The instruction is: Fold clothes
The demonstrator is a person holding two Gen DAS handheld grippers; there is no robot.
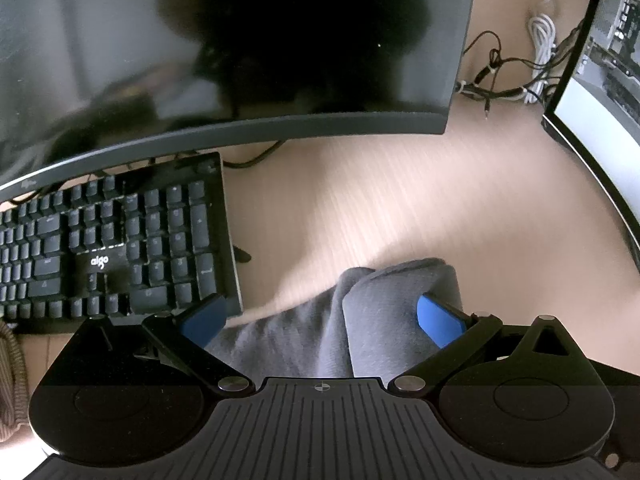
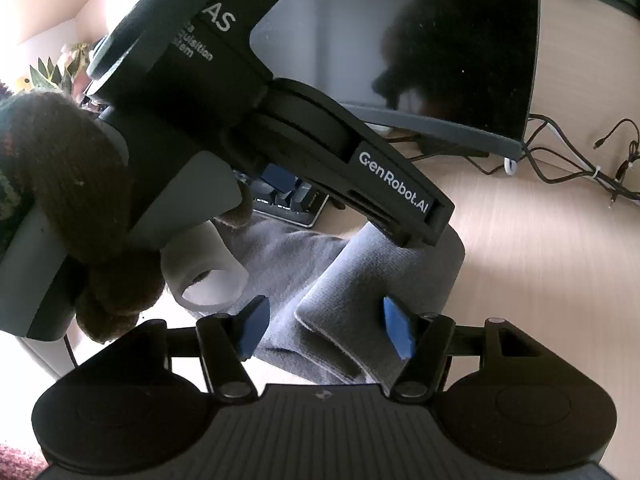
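A grey garment [image 1: 340, 320] lies on a pale wooden desk [image 1: 400, 200], already folded into layers; judging by its compact shape, little folding remains. The left gripper [image 1: 320, 316] and right gripper [image 2: 324, 328] hover over it, jaws spread, grasping nothing. The keyboard [image 1: 112, 248] reads "aigo"; the left gripper's body reads "GenRobot.AI".

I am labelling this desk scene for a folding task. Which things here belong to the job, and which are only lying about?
For the job:
grey garment, partly folded on the desk
left gripper, open over it
right gripper, open over it

Lying about:
keyboard
dark monitor
second monitor
cables
desk
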